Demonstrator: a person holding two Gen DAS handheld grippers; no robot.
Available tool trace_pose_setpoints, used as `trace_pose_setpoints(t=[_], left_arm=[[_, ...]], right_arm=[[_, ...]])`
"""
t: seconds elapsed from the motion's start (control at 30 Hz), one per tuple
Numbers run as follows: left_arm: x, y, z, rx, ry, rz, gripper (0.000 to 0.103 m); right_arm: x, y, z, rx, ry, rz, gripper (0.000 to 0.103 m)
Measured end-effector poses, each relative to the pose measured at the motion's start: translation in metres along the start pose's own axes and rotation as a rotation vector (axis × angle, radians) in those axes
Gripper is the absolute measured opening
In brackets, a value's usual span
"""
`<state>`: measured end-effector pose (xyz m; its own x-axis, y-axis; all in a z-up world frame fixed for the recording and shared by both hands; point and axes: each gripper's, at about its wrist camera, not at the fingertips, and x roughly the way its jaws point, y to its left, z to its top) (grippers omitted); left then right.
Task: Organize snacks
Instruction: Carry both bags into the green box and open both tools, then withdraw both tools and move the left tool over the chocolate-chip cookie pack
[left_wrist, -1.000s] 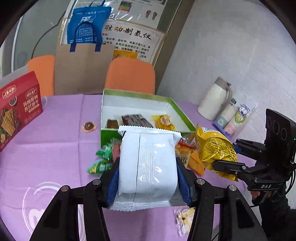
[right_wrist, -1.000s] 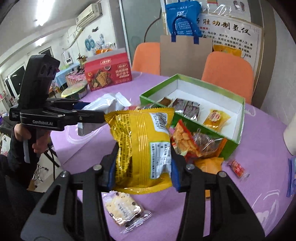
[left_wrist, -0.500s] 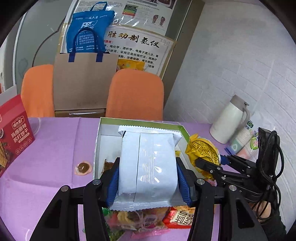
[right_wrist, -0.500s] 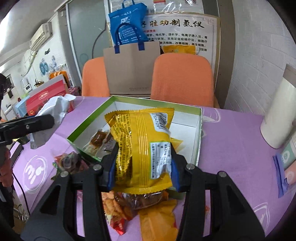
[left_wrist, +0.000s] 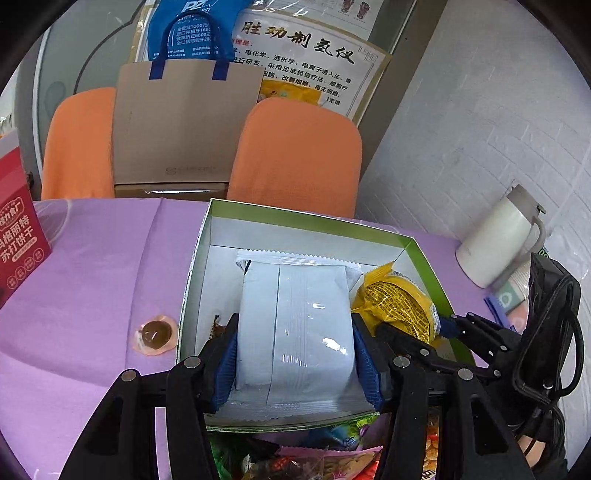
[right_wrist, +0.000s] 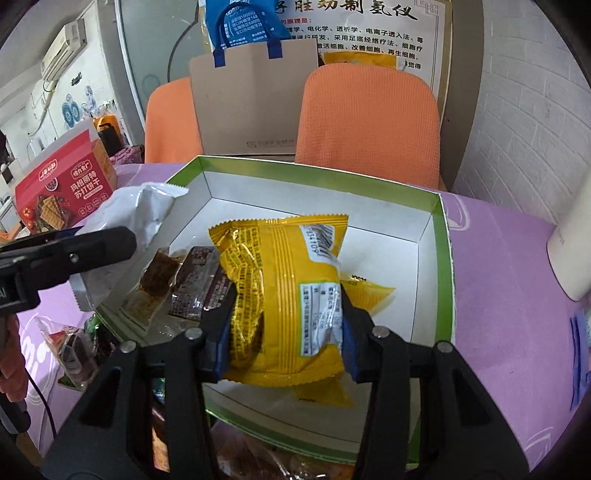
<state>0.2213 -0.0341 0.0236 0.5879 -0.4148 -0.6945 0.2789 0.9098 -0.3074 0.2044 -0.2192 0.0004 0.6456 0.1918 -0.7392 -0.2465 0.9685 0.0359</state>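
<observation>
My left gripper holds a white snack packet over the left half of the open green box. Its jaws are opening, and the pads still touch the packet's sides. In the right wrist view, my right gripper is shut on a yellow snack packet, held low over the middle of the box. Brown wrapped snacks and a small yellow packet lie on the box floor. The left wrist view shows the yellow packet just right of the white one.
On the purple tablecloth, a red biscuit box stands at the left and a brown jelly candy lies beside the green box. A white jug is at the right. Loose snacks are piled at the box's near side. Orange chairs stand behind.
Both grippers carried their packets forward from above the loose snack pile to over the green box and sank towards its floor. Each packet stays between its jaws.
</observation>
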Motion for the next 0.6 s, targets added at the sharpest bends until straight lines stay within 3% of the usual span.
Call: trace_pose_setpoints(t=[0.03, 0.1, 0.17, 0.2, 0.37, 0.6], left_arm=[[0.000, 0.000, 0.000, 0.002, 0.002, 0.002, 0.061], [0.000, -0.001, 0.002, 0.013, -0.006, 0.033, 0.081], [-0.007, 0.000, 0.000, 0.019, -0.046, 0.071, 0.091], [-0.012, 0.000, -0.001, 0.017, -0.068, 0.072, 0.092], [-0.029, 0.000, -0.005, 0.025, -0.089, 0.077, 0.094], [-0.078, -0.017, -0.027, 0.087, -0.106, 0.026, 0.094]], right_arm=[[0.001, 0.004, 0.000, -0.029, 0.001, -0.014, 0.054], [0.001, 0.006, 0.001, -0.063, -0.010, -0.035, 0.064], [-0.007, 0.003, 0.000, -0.056, -0.046, -0.040, 0.084], [-0.012, 0.001, -0.001, -0.042, -0.060, -0.040, 0.087], [-0.037, -0.007, -0.007, 0.008, -0.073, 0.004, 0.089], [-0.107, 0.004, -0.035, -0.039, -0.157, 0.044, 0.090]])
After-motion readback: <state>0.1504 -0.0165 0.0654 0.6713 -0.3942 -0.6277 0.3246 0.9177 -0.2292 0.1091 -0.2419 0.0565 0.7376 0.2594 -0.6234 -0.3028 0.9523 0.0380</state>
